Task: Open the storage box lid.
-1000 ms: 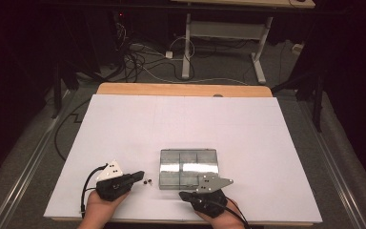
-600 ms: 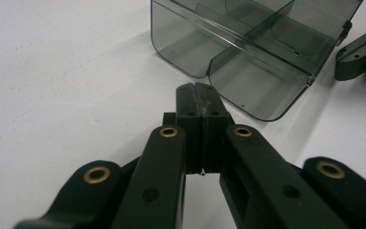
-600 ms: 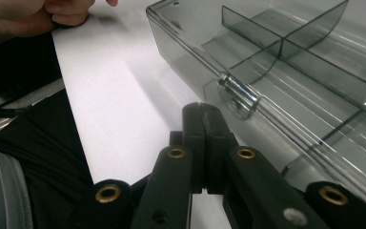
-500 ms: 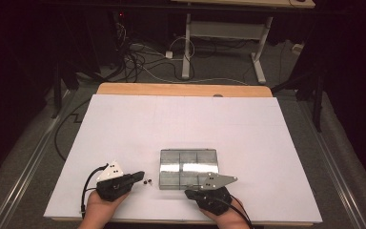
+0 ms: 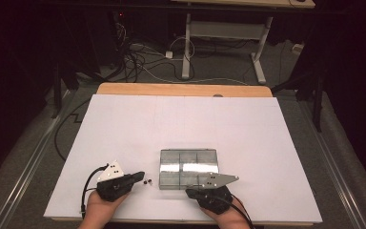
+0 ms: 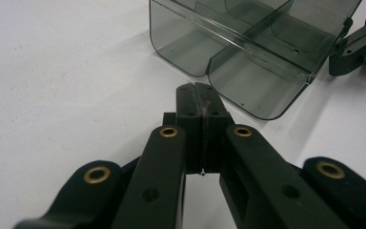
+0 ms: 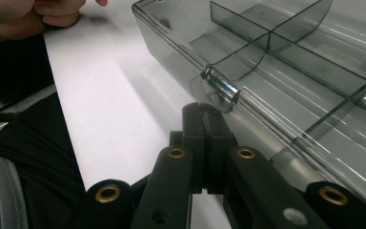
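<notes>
On the white table sheet, near its front edge, lies a smoky clear plastic compartment box, flat, long axis running left-right, its dividers visible and its compartments looking bare. Left gripper sits just left of it, right gripper at its front latch; both jaws pressed together, holding nothing.

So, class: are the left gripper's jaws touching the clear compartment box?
Apart. In the left gripper view, the shut left gripper stops short of the clear compartment box, with a strip of bare white table showing between its tips and the box's near corner.
</notes>
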Motion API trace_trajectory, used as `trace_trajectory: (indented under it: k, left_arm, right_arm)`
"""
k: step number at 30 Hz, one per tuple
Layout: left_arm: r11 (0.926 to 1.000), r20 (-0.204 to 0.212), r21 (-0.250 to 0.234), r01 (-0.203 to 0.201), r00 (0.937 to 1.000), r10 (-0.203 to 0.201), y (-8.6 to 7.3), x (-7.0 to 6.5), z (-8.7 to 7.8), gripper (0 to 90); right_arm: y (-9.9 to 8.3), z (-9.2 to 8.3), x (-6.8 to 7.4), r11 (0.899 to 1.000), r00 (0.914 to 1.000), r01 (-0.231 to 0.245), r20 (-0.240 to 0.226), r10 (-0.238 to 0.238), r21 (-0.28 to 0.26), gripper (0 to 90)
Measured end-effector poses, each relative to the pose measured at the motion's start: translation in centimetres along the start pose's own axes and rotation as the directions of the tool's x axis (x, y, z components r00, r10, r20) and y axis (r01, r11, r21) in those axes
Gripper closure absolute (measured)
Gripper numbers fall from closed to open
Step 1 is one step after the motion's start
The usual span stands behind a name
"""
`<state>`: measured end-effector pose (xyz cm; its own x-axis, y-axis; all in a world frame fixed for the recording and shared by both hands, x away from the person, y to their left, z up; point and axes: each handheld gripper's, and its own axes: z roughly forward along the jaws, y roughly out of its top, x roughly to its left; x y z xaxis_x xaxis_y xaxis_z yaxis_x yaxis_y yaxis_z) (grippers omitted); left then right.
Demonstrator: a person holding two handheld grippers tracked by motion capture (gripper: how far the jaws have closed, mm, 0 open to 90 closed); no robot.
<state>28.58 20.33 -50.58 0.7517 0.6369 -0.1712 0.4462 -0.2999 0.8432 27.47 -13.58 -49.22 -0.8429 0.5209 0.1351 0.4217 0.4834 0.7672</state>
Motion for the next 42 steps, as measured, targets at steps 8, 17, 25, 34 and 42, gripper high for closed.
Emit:
trace_trajectory:
  k: [8, 17, 25, 34, 42]
  left_arm:
    - [1.0, 0.0, 0.001, 0.003, 1.0, -0.003, 0.0, 0.0, 0.0, 87.1]
    - [1.0, 0.001, -0.001, 0.0, 1.0, 0.0, 0.0, 0.0, 0.0, 87.2]
    - [1.0, 0.007, 0.0, -0.006, 1.0, 0.006, 0.0, 0.0, 0.0, 87.2]
    - [0.9999, 0.019, -0.006, -0.009, 0.9998, 0.009, 0.1, -0.3, -0.1, 87.2]
    - [0.9998, 0.054, -0.009, -0.019, 0.9984, 0.02, 0.4, -1.2, 0.1, 87.2]
  right_arm:
    - [-0.1, -0.1, -0.1, 1.0, 0.9999, -0.013, 0.011, 0.013, -0.006, 90.0]
    - [-0.1, -0.3, -0.1, 0.999, 0.9998, -0.021, 0.0, 0.021, -0.026, 90.0]
    - [-0.1, -0.4, 0.0, 0.999, 1.0, -0.004, 0.0, 0.004, -0.047, 90.0]
    - [-0.1, -0.5, 0.1, 0.998, 1.0, 0.006, 0.0, -0.006, -0.055, 90.0]
    - [0.1, -0.6, 0.3, 0.998, 0.9999, 0.012, 0.003, -0.012, -0.065, 90.0]
